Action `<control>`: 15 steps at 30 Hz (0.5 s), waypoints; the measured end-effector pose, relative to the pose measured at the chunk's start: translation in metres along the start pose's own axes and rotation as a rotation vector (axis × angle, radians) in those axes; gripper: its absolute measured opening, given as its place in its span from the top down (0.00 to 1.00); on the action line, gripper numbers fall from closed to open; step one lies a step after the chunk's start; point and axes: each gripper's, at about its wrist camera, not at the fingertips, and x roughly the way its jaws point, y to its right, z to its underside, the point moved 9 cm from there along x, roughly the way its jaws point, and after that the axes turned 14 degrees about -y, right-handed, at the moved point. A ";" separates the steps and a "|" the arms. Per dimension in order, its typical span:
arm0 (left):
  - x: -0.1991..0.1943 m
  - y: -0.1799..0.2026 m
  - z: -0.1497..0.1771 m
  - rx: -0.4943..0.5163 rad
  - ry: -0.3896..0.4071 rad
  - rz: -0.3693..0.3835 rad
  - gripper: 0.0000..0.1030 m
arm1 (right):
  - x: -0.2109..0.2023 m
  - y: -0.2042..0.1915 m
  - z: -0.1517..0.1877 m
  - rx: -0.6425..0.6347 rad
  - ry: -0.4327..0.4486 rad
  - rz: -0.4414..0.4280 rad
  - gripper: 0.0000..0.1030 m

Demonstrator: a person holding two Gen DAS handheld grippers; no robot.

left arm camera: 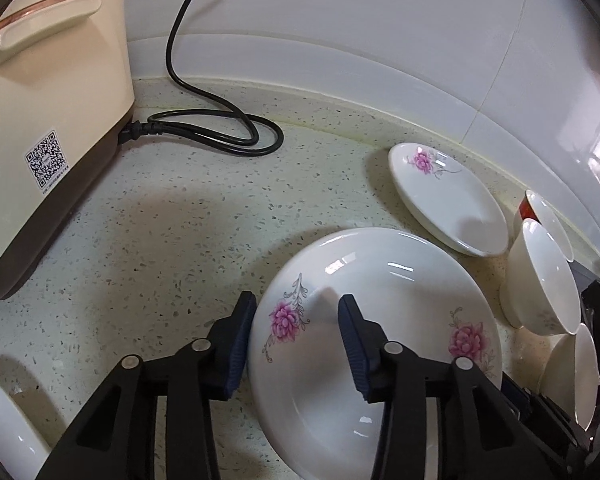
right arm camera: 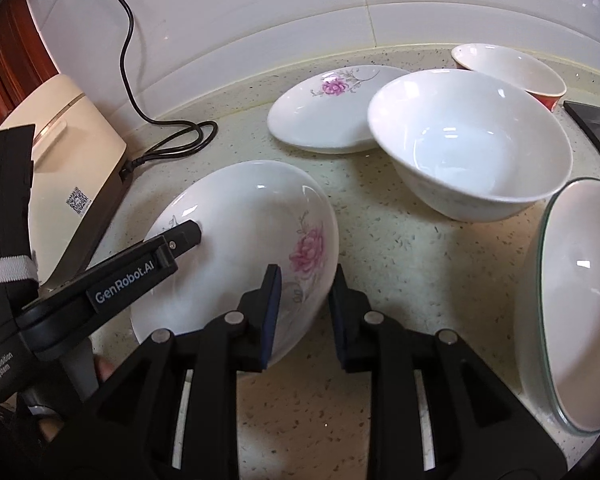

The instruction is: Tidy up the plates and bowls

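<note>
The left gripper [left arm camera: 296, 336] straddles the near-left rim of the flowered plate [left arm camera: 380, 320], one pad outside and one inside, the gap too wide to count as a grip; the right gripper [right arm camera: 304, 316] straddles the opposite rim, its pads [right arm camera: 271, 312] close to the edge though not clearly pressing. The plate lies on the speckled countertop [left arm camera: 160, 248] beside the rice cooker [left arm camera: 48, 120], with a second flowered plate [right arm camera: 324, 112] and a white bowl [right arm camera: 468, 144] near the wall. I judge this the hand-over or lift step: the left pads must close on the rim first.
</note>
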 end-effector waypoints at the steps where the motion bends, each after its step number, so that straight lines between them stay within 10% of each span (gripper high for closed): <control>1: 0.000 0.000 0.000 0.001 -0.002 0.023 0.48 | 0.000 0.000 0.000 -0.001 -0.001 -0.002 0.72; 7: -0.001 0.001 0.003 0.012 -0.003 0.046 0.34 | 0.000 -0.005 0.002 -0.028 -0.006 0.016 0.71; 11: -0.004 -0.008 0.003 -0.001 0.022 -0.040 0.72 | 0.000 -0.008 0.004 -0.042 -0.013 0.008 0.78; 15: -0.010 -0.019 0.000 -0.045 0.036 0.016 0.84 | -0.005 -0.001 0.003 -0.002 0.003 -0.024 0.79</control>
